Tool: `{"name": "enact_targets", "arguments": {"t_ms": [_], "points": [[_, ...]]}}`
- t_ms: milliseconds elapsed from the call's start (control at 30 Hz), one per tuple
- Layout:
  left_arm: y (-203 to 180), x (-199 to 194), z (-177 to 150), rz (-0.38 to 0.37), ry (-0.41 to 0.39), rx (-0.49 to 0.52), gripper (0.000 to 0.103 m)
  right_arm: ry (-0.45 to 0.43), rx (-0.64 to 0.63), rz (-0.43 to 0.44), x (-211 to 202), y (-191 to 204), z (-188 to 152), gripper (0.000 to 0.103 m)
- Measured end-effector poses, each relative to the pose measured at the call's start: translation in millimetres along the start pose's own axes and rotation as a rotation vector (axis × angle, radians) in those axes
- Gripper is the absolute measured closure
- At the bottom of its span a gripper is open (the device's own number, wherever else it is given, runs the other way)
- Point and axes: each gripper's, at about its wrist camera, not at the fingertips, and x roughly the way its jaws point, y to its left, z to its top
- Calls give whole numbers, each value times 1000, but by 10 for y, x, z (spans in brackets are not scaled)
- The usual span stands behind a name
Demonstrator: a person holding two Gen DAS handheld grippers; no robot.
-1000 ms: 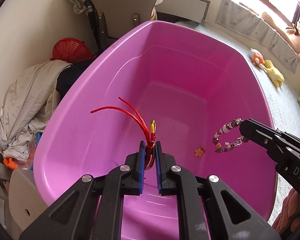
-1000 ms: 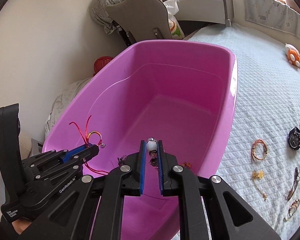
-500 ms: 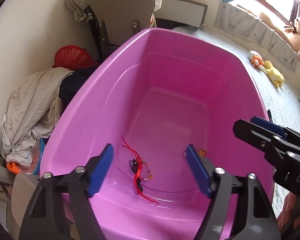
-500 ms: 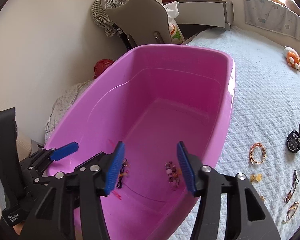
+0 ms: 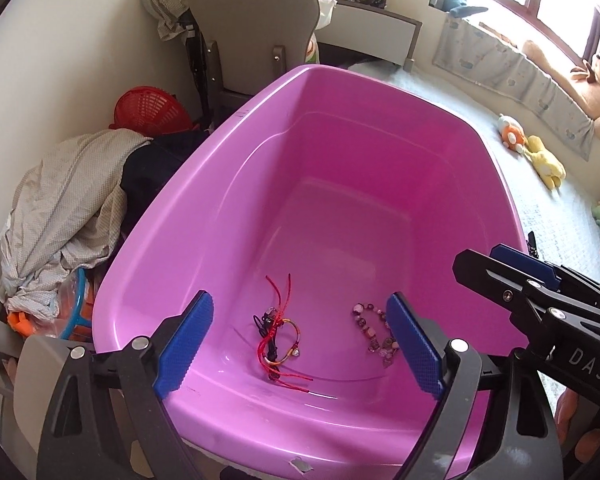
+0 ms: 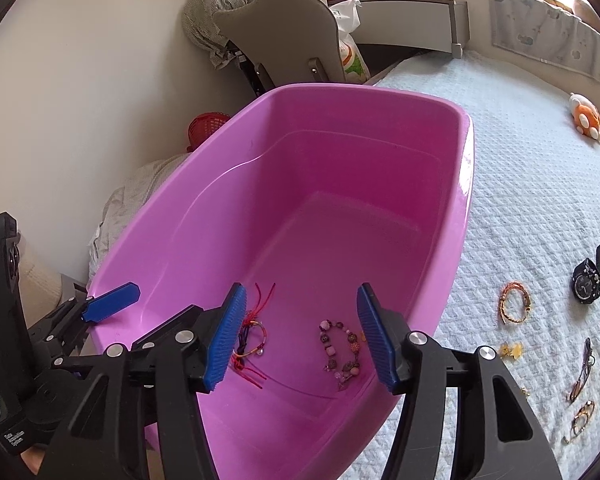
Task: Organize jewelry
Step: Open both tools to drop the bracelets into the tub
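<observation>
With both bracelets lying inside the pink tub (image 6: 466, 184), I hold the left gripper (image 5: 300, 344) and right gripper (image 6: 302, 336) wide open, empty. Next pick is probably the orange bracelet (image 6: 514, 307) right of the tub.

Both wrist views looking down, close, into the same pink tub (image 5: 228, 184) (image 6: 466, 184). Left wrist view from its near rim; right wrist view further right, bedspread (image 6: 540, 184) filling frame right.

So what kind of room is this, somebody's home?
Most likely a child's bedroom: a quilted bed cover holds a pink tub, soft toys lie about, and clothes are piled by the wall.
</observation>
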Motion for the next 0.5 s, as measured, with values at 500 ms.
{"name": "enact_targets", "arguments": {"t_ms": [500], "points": [[-20,-208,-45,3,-33,-5,16,-31,-5,3,-183,16,-60,46]]}}
